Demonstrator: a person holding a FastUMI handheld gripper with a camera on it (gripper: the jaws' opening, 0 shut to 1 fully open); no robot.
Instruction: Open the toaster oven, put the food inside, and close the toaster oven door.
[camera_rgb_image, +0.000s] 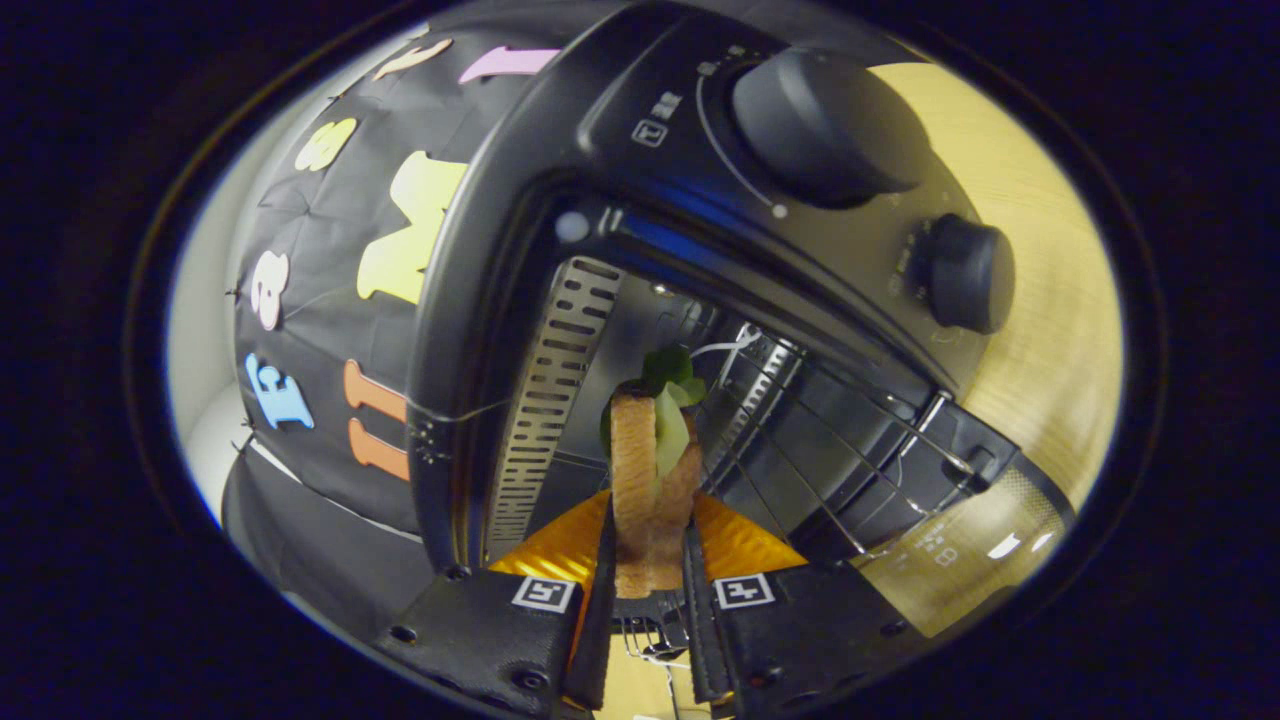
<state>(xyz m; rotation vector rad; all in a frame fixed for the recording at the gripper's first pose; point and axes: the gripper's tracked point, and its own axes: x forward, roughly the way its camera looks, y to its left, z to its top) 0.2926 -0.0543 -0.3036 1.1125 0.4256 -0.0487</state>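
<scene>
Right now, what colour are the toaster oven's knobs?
Black, like the toaster oven body; both knobs show clearly in the gripper view.

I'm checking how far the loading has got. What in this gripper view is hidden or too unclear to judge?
- Sandwich: gripper shut on it; the fingers cover its lower part.
- Wire rack: its near end lies behind the sandwich, so contact cannot be told.
- Toaster oven interior: back wall dark, detail unreadable.
- Door: open, its far edge cut off.
- Knob markings: too small.

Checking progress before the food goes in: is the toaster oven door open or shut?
Open. The door hangs away from the toaster oven, baring the rack; the gripper holds the sandwich at its mouth.
</scene>
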